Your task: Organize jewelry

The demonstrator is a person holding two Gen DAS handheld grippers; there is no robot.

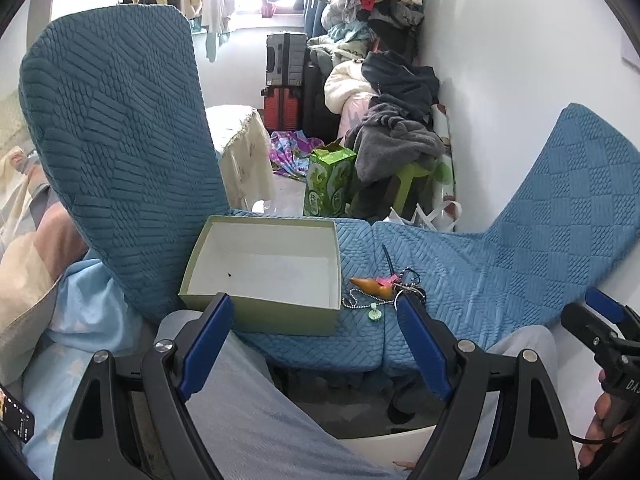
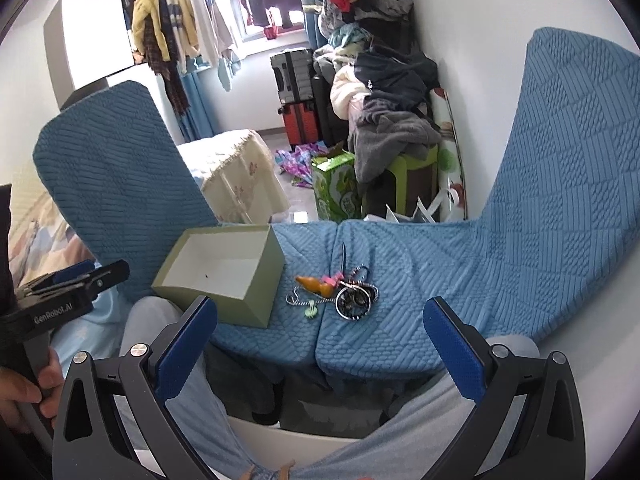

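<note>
Both tools, left tool [image 1: 308, 344] and right tool [image 2: 320, 340], gape wide, empty; tangled chain-and-charm jewelry pile [image 2: 336, 290] beside open pale-green cardboard box [image 2: 224, 268] mid blue quilted cushion [image 2: 420, 272] — links may snag, dragging everything.

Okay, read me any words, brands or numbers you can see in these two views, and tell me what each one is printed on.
"GenRobot.AI": on the body of the left gripper, seen from the right wrist view.
"DAS": cut off at the frame edge, on the body of the right gripper, seen from the left wrist view.
Green carton on the floor: printing too blurred to read.
Open box and the jewelry pile: no text visible.
</note>
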